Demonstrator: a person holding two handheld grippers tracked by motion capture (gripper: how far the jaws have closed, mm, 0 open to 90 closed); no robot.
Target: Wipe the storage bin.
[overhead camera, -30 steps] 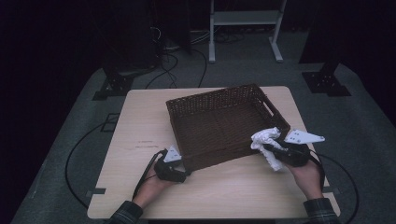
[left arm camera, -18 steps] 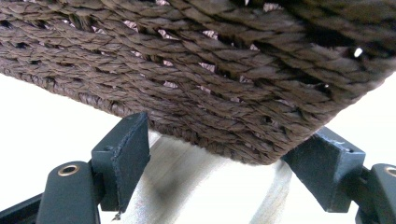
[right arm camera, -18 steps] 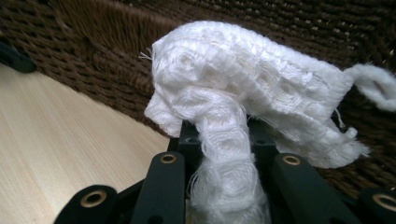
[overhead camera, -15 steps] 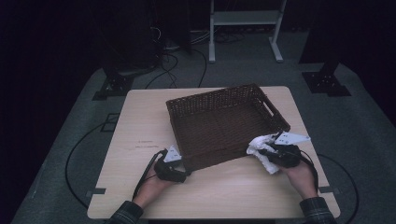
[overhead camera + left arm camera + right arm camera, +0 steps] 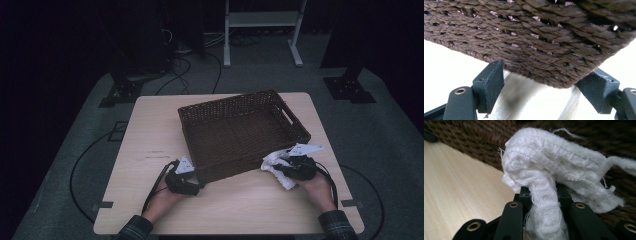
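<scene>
Two grippers at work: left gripper [image 5: 192,186] has its jaws spread around the near-left corner of the wicker basket [image 5: 240,131], likely steadying it on the table [image 5: 150,130]. Right gripper [image 5: 284,169] pinches a white cloth [image 5: 554,177] tight, just outside the basket's near-right wall, probably to wipe it.
</scene>
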